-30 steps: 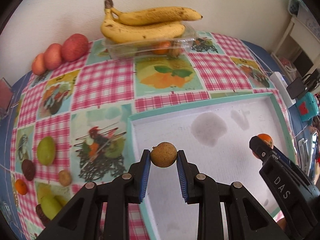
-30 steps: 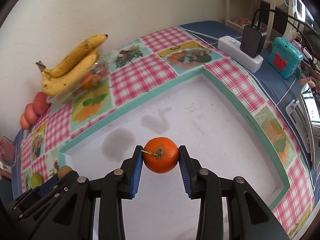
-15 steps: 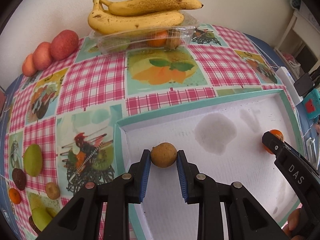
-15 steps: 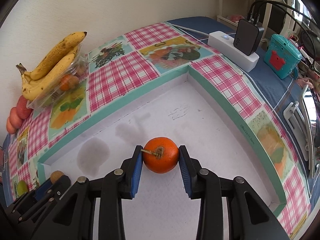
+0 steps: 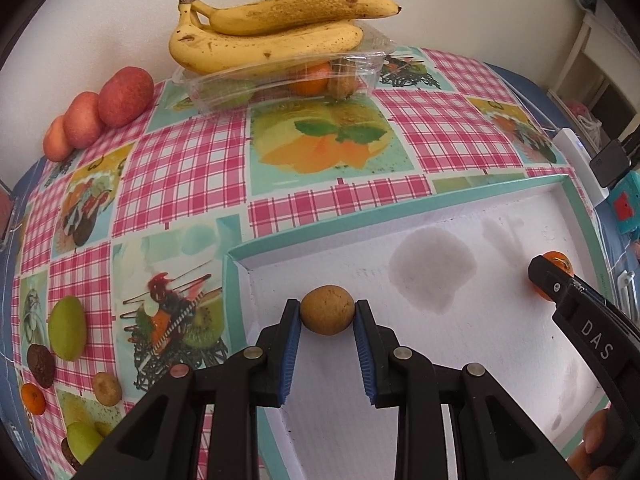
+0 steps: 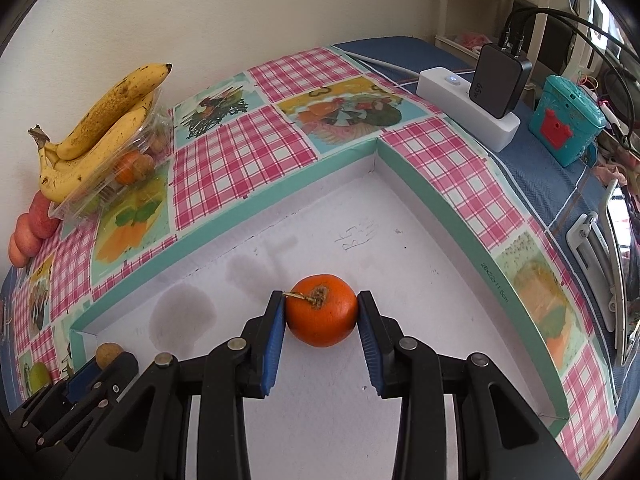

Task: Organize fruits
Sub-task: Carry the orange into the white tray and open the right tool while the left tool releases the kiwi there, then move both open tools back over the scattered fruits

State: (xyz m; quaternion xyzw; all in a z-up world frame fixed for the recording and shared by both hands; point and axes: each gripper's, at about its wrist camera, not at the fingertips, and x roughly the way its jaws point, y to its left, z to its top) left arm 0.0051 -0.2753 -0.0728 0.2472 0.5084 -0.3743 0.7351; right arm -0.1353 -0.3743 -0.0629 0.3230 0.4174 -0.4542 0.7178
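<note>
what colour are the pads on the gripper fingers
Blue, ribbed pads on black fingers; clearest in the right wrist view, either side of the orange.

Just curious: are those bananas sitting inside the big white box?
No, the bananas rest on a clear plastic container on the tablecloth, outside the white box.

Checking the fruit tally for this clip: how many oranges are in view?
3. One orange is held in the right gripper over the box; one lies in the clear tray under the bananas; one sits at the table's left edge. Others may be hidden.
</note>
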